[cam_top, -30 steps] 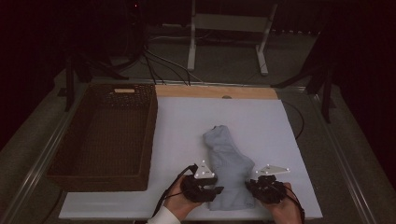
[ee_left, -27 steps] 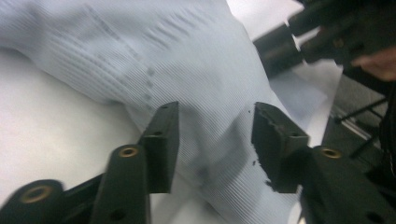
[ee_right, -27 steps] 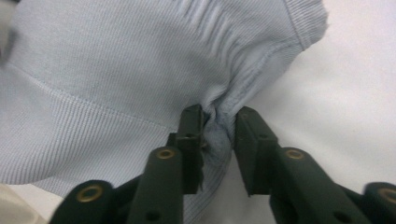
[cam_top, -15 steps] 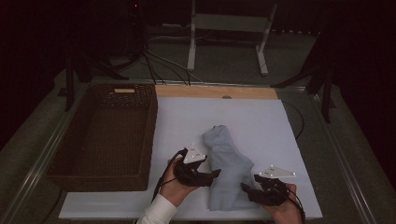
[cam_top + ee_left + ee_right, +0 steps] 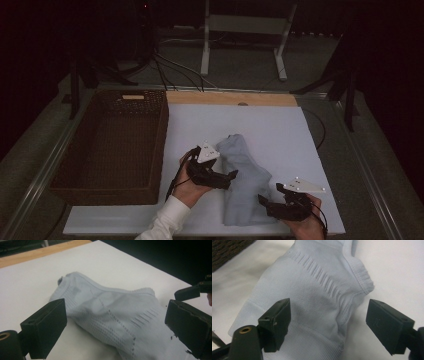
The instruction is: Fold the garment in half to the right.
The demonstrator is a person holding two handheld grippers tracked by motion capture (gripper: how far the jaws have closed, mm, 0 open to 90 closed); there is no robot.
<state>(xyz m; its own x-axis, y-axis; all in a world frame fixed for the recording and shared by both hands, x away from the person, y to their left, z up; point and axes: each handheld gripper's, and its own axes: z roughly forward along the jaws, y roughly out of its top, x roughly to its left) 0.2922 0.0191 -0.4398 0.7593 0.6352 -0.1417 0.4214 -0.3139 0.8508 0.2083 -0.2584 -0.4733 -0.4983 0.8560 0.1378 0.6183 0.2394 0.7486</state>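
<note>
A pale grey sock [image 5: 242,175] lies flat on the white board [image 5: 280,130], its cuff end near the front edge. My left gripper [image 5: 229,180] hovers at the sock's left side, pointing right across it. Its jaws have just been opening; in the left gripper view the left gripper [image 5: 116,325] stands open, with the sock [image 5: 112,312] lying below, free of the pads. My right gripper [image 5: 265,206] is at the sock's near right corner. Its jaws have also just been opening. In the right gripper view the right gripper [image 5: 333,325] straddles the ribbed sock [image 5: 312,290] without pressing it.
A dark wicker basket [image 5: 107,142] stands at the left, against the board's edge. A wooden strip [image 5: 230,98] runs along the board's far side. Cables and a metal stand [image 5: 240,35] lie on the floor beyond. The right gripper's jaw [image 5: 191,291] shows in the left gripper view.
My left gripper moved from the front edge away along the sock's left side and rose a little. Both grippers' jaws have spread apart. The sock stays on the board.
</note>
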